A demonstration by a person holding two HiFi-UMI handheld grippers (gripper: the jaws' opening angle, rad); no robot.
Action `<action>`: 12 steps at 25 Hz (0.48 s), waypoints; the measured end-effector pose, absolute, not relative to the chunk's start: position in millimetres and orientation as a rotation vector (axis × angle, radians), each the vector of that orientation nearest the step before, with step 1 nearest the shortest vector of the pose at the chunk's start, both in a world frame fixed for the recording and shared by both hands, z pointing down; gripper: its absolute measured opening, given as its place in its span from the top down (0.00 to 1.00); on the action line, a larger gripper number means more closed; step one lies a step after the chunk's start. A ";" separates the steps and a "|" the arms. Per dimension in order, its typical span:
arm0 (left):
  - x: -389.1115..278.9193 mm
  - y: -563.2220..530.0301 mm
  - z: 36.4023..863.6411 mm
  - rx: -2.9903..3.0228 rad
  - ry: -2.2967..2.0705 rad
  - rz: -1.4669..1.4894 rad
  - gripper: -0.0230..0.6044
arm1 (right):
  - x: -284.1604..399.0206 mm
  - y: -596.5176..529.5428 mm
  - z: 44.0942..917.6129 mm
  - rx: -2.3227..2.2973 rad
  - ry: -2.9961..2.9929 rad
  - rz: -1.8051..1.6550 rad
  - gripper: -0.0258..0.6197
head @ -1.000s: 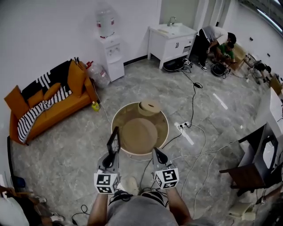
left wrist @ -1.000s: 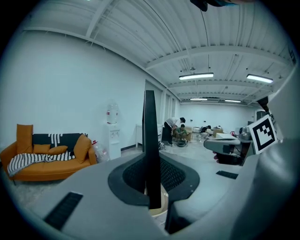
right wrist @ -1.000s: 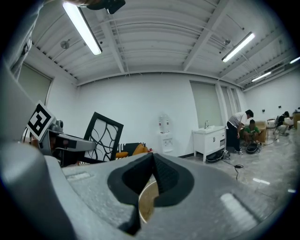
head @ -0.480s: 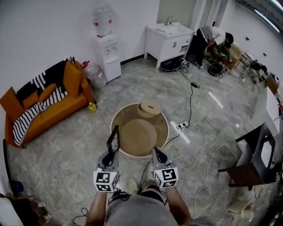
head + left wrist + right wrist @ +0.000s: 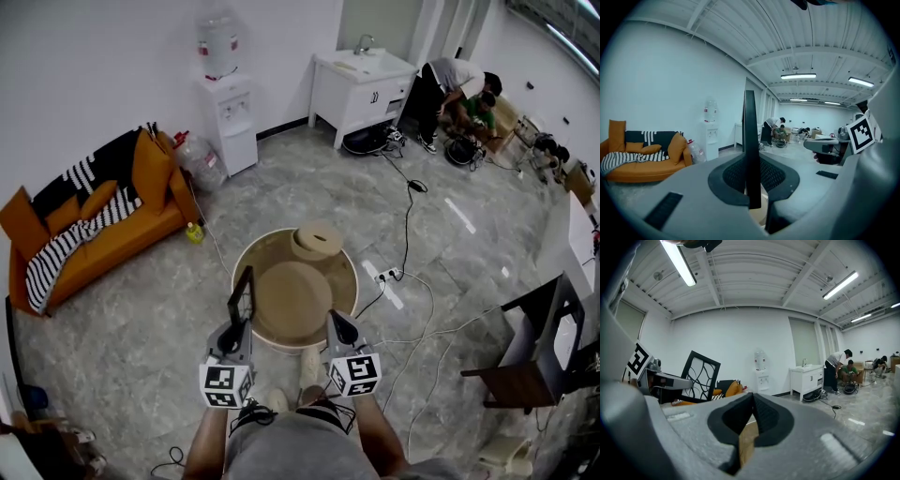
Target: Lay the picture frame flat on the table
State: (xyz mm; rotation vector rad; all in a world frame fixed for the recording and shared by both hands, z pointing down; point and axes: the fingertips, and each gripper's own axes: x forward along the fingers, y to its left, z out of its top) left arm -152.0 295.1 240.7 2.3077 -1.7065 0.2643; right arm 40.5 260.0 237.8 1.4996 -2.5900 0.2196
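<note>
A black picture frame (image 5: 243, 296) with a wavy black lattice stands upright in my left gripper (image 5: 234, 330), which is shut on its lower edge. The left gripper view shows the frame (image 5: 750, 140) edge-on, clamped between the two pads of the left gripper (image 5: 753, 190). From the right gripper view the frame (image 5: 700, 375) shows face-on at the left. My right gripper (image 5: 337, 325) is level with the left one, shut with nothing in it; its pads meet at the right gripper's (image 5: 752, 404) tip. Both hover over the near rim of the round tan table (image 5: 342, 272).
A low raised disc (image 5: 292, 291) fills the table's middle, and a small round block (image 5: 317, 240) sits at its far side. Cables (image 5: 409, 281) and a power strip lie on the floor to the right. An orange sofa (image 5: 94, 230) stands at the left.
The table has come slightly nearer below the grippers. Both grippers keep the same pose, with the frame still upright in the left one.
</note>
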 end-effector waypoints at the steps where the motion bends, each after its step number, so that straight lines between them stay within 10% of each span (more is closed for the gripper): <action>1: -150.3 284.8 241.0 2.304 -1.708 0.266 0.88 | 43.3 249.0 238.0 1.499 -2.588 0.219 0.96; 12: -110.7 162.7 303.1 2.235 -1.651 0.341 0.88 | 79.0 125.7 295.4 1.448 -2.531 0.316 0.96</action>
